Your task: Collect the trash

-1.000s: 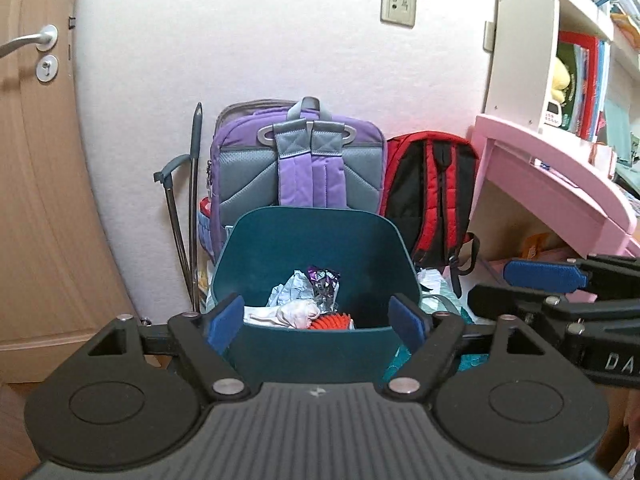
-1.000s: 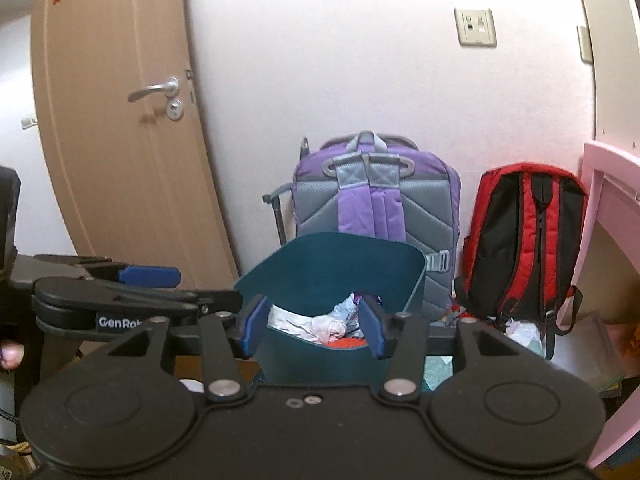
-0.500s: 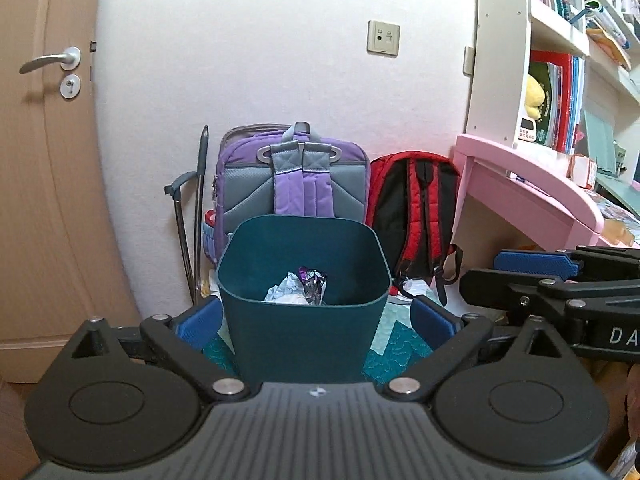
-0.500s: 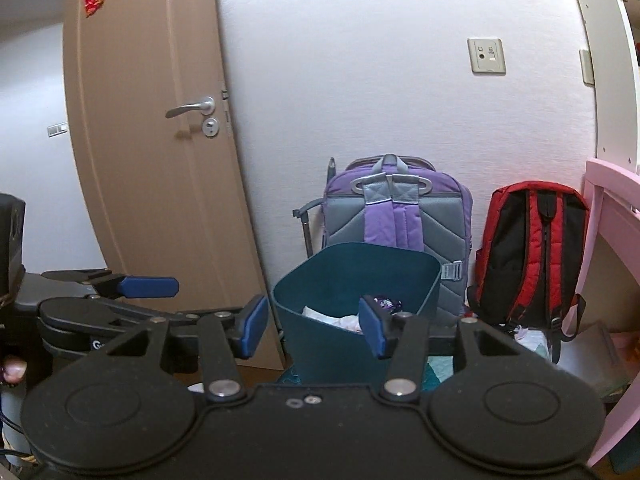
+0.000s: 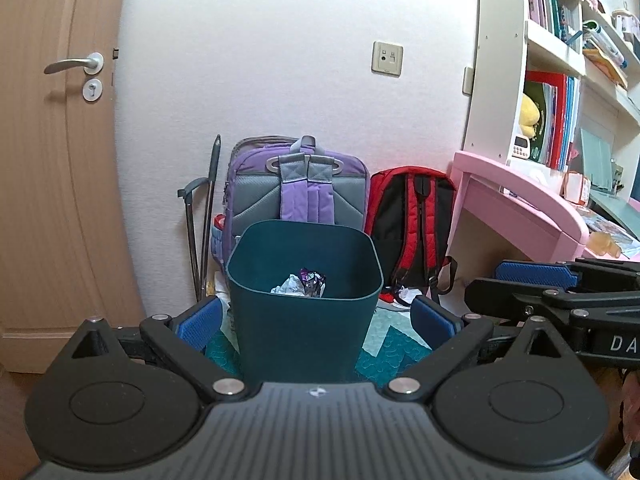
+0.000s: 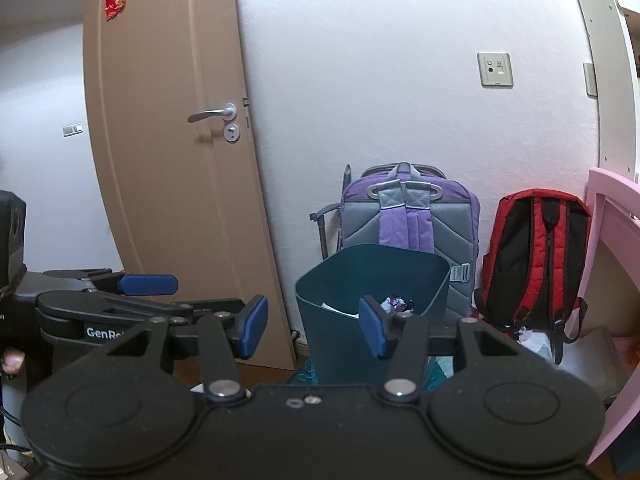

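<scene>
The left gripper [image 5: 316, 322] is seen at the bottom centre of its own view with its blue pads spread wide; nothing is held between them, and the bin [image 5: 304, 304] is framed in the gap but stands farther off, untouched. The right gripper [image 6: 313, 325] is likewise held with its jaws apart and empty (a narrower gap than the left), its pads set low in the centre of its view.

In the bin, crumpled trash [image 5: 302, 283] is visible just below the rim: white paper and a purple wrapper. The bin is placed on a teal mat [image 5: 384, 344] in the lower middle of the left view, and right of centre in the right view.

Directly behind the bin a purple backpack [image 5: 298, 188] is propped against the white wall, with a red backpack [image 5: 412, 216] beside it to the right. A pink desk [image 5: 516, 204] is found at the right edge, under white shelves [image 5: 556, 52] filled with books. A wooden door [image 6: 168, 152] is seen at the left of both views.
</scene>
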Demonstrator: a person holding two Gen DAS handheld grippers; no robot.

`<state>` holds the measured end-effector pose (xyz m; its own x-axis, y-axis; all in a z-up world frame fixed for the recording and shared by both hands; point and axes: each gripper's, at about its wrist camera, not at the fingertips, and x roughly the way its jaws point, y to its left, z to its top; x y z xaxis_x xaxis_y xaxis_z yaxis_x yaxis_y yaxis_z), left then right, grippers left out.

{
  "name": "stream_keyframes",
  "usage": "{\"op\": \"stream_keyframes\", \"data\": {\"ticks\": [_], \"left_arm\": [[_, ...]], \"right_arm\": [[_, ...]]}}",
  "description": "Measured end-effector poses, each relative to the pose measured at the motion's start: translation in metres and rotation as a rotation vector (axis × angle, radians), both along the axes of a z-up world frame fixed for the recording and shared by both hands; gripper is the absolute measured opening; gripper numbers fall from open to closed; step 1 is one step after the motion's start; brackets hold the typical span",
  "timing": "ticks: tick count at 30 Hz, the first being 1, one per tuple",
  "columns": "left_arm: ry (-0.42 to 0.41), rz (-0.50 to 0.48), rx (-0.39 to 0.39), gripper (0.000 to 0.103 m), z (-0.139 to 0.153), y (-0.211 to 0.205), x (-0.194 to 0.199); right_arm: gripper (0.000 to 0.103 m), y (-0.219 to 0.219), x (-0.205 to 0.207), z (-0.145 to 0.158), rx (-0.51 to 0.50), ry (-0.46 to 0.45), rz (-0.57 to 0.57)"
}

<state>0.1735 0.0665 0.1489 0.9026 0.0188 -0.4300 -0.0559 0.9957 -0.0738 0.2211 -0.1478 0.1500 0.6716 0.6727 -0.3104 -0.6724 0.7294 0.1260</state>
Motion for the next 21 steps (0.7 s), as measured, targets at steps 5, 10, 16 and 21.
{"op": "stream_keyframes", "data": {"ticks": [5,10,16,21], "left_arm": [[0.0,0.004,-0.026,0.101,0.002,0.001,-0.013],[-0.032,0.008,-0.04,0.103,0.005,0.002,-0.028],[-0.061,0.015,-0.038,0.103,0.006,0.0,-0.042],[-0.056,0.019,-0.016,0.103,0.006,-0.005,-0.051]], "right_arm": [[0.051,-0.001,-0.011,0.002,-0.009,-0.009,0.011],[0.051,-0.004,-0.02,0.004,-0.003,-0.017,0.01],[0.051,-0.004,-0.032,0.005,0.002,-0.02,0.031],[0.051,-0.005,-0.046,0.005,0.009,-0.031,0.052]]}}
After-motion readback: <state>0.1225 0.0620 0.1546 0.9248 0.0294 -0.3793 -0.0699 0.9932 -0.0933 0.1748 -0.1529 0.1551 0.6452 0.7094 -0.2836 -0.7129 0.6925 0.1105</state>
